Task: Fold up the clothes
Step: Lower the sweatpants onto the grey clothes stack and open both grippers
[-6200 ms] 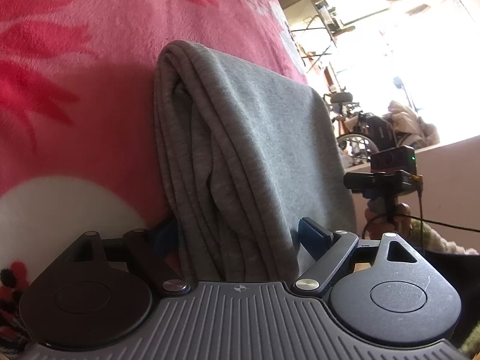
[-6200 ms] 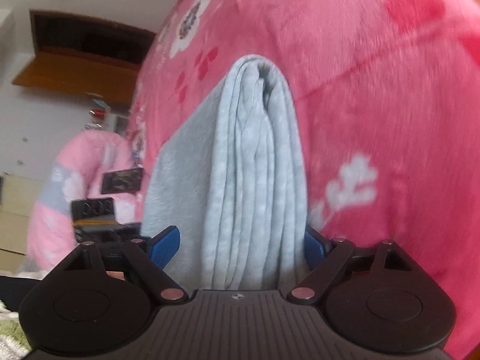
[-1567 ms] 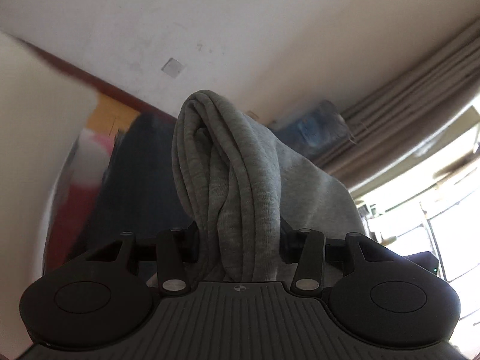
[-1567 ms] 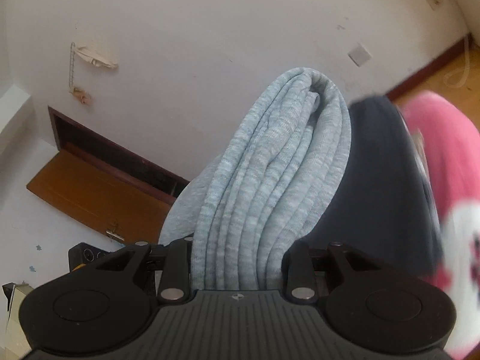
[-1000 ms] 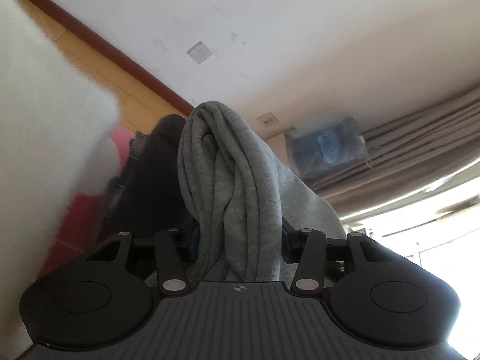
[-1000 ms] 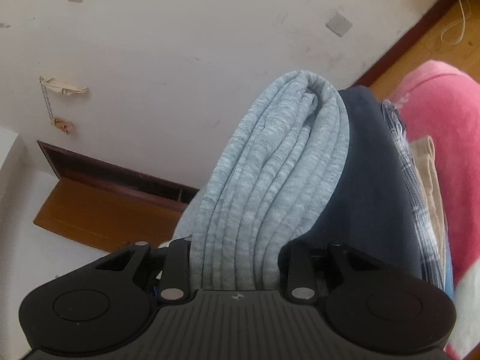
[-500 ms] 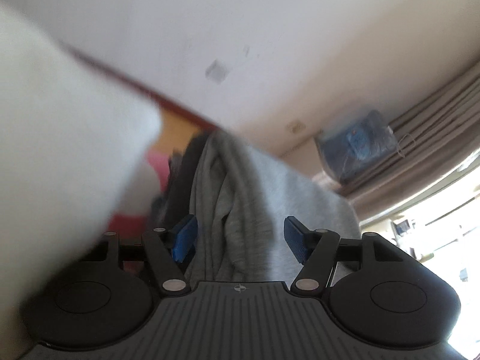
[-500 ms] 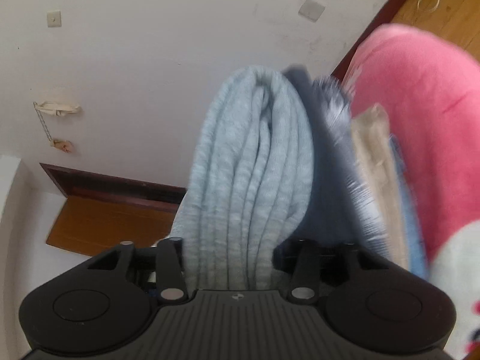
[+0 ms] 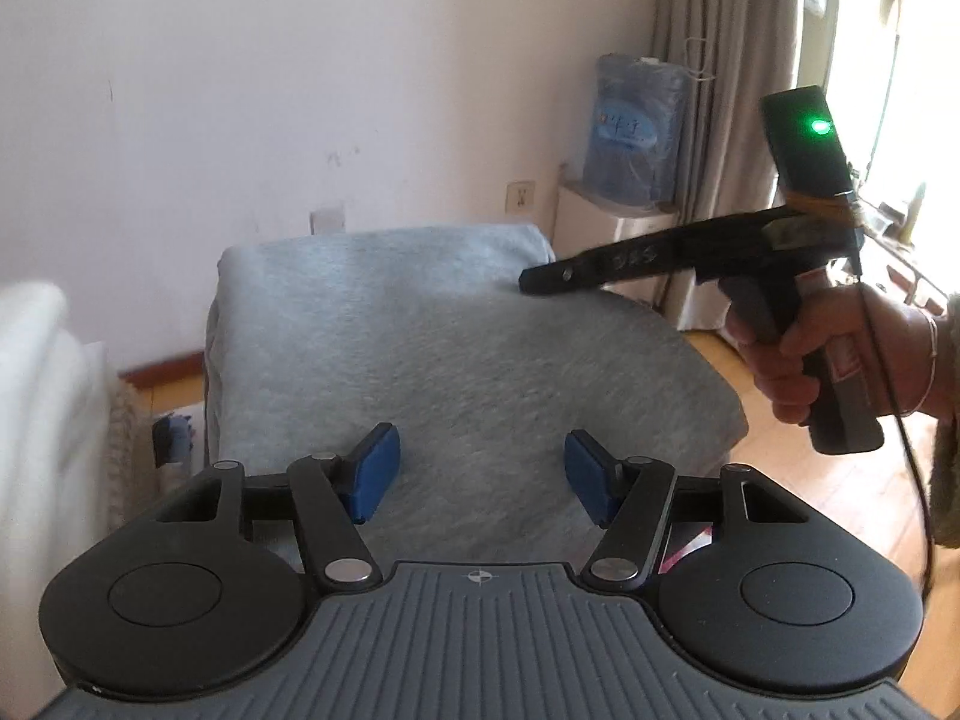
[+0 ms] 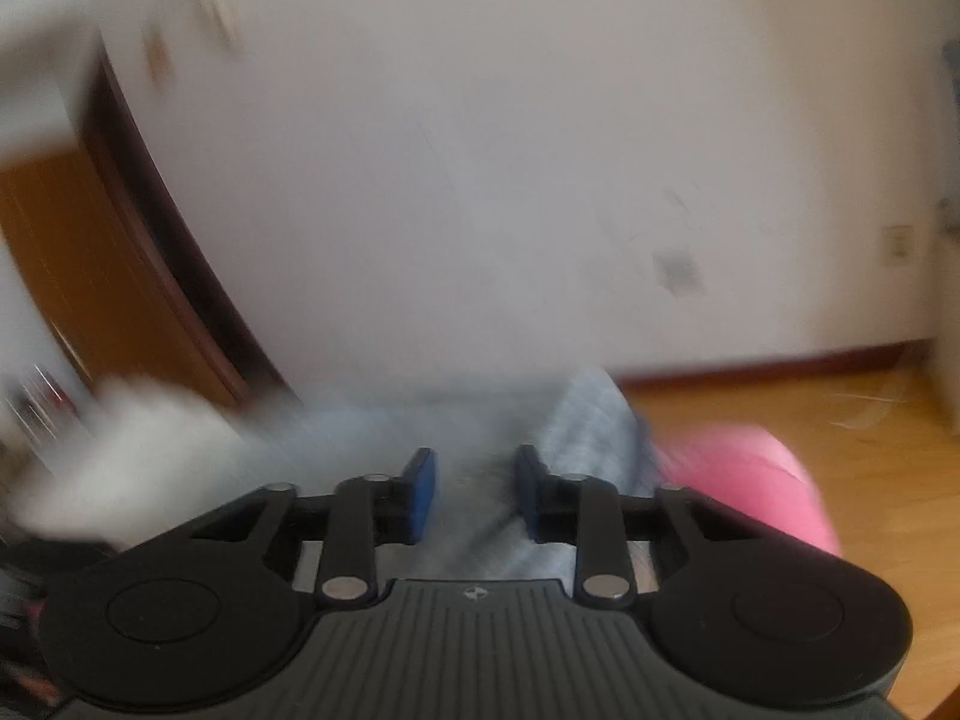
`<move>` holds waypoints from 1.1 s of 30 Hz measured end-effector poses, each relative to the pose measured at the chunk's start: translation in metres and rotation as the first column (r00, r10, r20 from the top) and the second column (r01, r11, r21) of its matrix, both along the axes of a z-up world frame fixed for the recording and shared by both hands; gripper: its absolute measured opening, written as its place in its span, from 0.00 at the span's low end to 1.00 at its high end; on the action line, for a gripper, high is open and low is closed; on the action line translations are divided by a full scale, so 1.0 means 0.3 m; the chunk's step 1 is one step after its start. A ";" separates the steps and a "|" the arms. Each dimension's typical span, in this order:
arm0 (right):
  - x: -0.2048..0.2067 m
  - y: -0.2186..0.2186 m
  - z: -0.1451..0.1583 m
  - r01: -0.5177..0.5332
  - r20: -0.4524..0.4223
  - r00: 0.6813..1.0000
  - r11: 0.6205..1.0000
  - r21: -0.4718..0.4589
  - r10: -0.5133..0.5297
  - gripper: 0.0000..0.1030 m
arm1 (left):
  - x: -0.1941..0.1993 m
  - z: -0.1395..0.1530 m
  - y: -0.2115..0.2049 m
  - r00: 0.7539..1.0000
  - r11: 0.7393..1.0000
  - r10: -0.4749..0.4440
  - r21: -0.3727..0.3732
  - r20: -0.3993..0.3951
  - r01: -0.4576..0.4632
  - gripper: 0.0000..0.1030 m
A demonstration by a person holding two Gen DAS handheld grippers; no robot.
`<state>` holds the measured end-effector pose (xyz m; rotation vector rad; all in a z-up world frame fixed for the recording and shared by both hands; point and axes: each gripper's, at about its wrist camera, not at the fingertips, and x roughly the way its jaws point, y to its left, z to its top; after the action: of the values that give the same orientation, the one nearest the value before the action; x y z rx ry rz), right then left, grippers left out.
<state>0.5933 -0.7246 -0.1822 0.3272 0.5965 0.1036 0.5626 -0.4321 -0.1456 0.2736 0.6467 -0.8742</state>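
Two sets of tongs hover over one folded grey knit garment (image 9: 444,360), which lies flat on top of a stack beside the white wall (image 9: 300,60). In the left wrist view the garment's long axis runs from the near right corner to the far left edge, with its fold line along the far side, facing the wall, and its flat face turned up.

The left tongs (image 9: 477,471) stand apart, blue pads (image 9: 373,471) well clear of each other above the near part of the cloth, nothing pinched between them. The right tongs (image 9: 543,279) reach in from the right over the garment's far right part, gripped by a person's hand (image 9: 804,354) wearing a thin bracelet. In the right wrist view, which is badly smeared, the right tongs (image 10: 474,492) are closing, the pads narrowly apart with grey cloth seen between or below them; I cannot tell whether they touch it.

One second ago each set of tongs was clamped on a thick bunched roll of this garment, held up edge-on against the wall. Now the cloth is released and spread flat, and the left tongs have let go and rolled level.

A pink fleece blanket (image 10: 756,480) shows at the right, wooden floor (image 10: 840,420) beyond, and a blue wrapped bundle (image 9: 636,126) on a white cabinet by the grey curtain (image 9: 720,90).
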 end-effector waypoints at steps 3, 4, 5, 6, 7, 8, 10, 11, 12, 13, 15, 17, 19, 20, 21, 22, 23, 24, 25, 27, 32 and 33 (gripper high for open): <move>0.009 0.023 0.005 0.018 -0.011 1.000 0.997 -0.074 -0.019 0.19 | 0.004 0.006 -0.042 1.000 1.000 0.014 -0.004 0.022 -0.014 0.63; 0.005 0.035 0.031 0.013 0.006 1.000 0.995 -0.097 -0.013 0.20 | 0.019 0.007 -0.052 1.000 1.000 0.018 -0.005 0.021 -0.018 0.63; -0.007 0.052 0.061 0.002 0.035 0.999 0.992 -0.127 0.003 0.20 | 0.024 0.005 -0.050 1.000 1.000 0.021 -0.014 0.018 -0.021 0.64; -0.013 0.064 0.079 -0.003 0.058 0.998 0.988 -0.152 0.012 0.20 | 0.022 -0.004 -0.043 1.000 0.999 0.020 -0.025 0.020 -0.020 0.64; -0.014 0.070 0.084 -0.003 0.074 0.997 0.985 -0.174 0.016 0.20 | 0.010 -0.007 -0.047 0.999 0.999 0.022 -0.032 0.027 -0.021 0.64; -0.002 0.073 0.077 0.005 0.066 0.998 0.981 -0.193 0.008 0.20 | -0.002 -0.010 -0.052 0.999 0.999 0.023 -0.039 0.033 -0.022 0.64; 0.064 0.083 0.013 0.032 -0.002 0.999 0.977 -0.210 -0.033 0.19 | 0.014 0.003 -0.059 0.999 0.998 0.031 -0.058 0.028 -0.030 0.64; 0.083 0.074 -0.015 0.054 -0.014 0.998 0.979 -0.198 -0.057 0.19 | 0.021 0.023 -0.057 0.999 0.997 0.038 -0.062 0.020 -0.037 0.64; 0.090 0.067 -0.019 0.076 -0.016 0.997 0.979 -0.191 -0.080 0.19 | 0.028 0.043 -0.056 0.999 0.997 0.046 -0.067 0.012 -0.045 0.64; 0.087 0.065 -0.003 0.092 -0.012 0.995 0.977 -0.190 -0.096 0.19 | 0.044 0.067 -0.045 0.999 0.995 0.050 -0.084 -0.006 -0.050 0.64; 0.067 0.068 0.042 0.122 0.010 0.992 0.974 -0.194 -0.122 0.19 | 0.072 0.120 -0.018 0.998 0.990 0.061 -0.123 -0.019 -0.062 0.64; -0.003 0.072 0.101 0.129 0.062 0.991 0.979 -0.154 -0.121 0.20 | 0.110 0.165 0.004 0.997 0.985 0.081 -0.150 -0.005 -0.081 0.66; -0.112 0.074 0.160 0.108 0.123 0.988 0.988 -0.108 -0.094 0.20 | 0.173 0.179 0.019 0.991 0.980 0.131 -0.150 -0.031 -0.134 0.66; -0.180 0.081 0.189 0.079 0.154 0.986 0.992 -0.101 -0.063 0.20 | 0.204 0.169 0.024 0.987 0.977 0.151 -0.143 -0.058 -0.158 0.66; -0.247 0.096 0.211 0.049 0.184 0.983 0.994 -0.102 -0.029 0.20 | 0.235 0.158 0.030 0.982 0.974 0.171 -0.135 -0.086 -0.181 0.66; -0.310 0.116 0.228 0.020 0.210 0.978 0.994 -0.104 0.002 0.20 | 0.259 0.137 0.035 0.977 0.973 0.177 -0.126 -0.116 -0.191 0.66; -0.359 0.144 0.234 -0.013 0.221 0.975 0.993 -0.116 0.039 0.20 | 0.264 0.120 0.040 0.976 0.972 0.183 -0.126 -0.115 -0.197 0.66; -0.394 0.179 0.228 -0.052 0.216 0.973 0.989 -0.137 0.081 0.20 | 0.269 0.104 0.045 0.975 0.971 0.189 -0.125 -0.113 -0.202 0.66; -0.429 0.215 0.223 -0.090 0.210 0.970 0.983 -0.158 0.122 0.20 | 0.268 0.090 0.044 0.978 0.974 0.183 -0.115 -0.101 -0.194 0.66; -0.434 0.285 0.165 -0.158 0.121 0.974 0.958 -0.238 0.190 0.19 | 0.270 0.073 0.038 0.979 0.976 0.184 -0.102 -0.088 -0.193 0.66; -0.417 0.366 0.053 -0.057 -0.099 0.995 0.943 -0.327 0.025 0.21 | 0.217 0.163 0.109 0.979 0.967 0.183 -0.165 -0.089 -0.195 0.67; -0.442 0.375 0.088 -0.008 -0.081 0.997 0.955 -0.295 -0.017 0.21 | 0.181 0.196 0.137 0.981 0.967 0.174 -0.176 -0.082 -0.186 0.67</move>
<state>0.4608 -0.6122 -0.1560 0.0420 0.6837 -0.0052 0.6169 -0.3911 -0.0868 0.0193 0.6367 -0.7643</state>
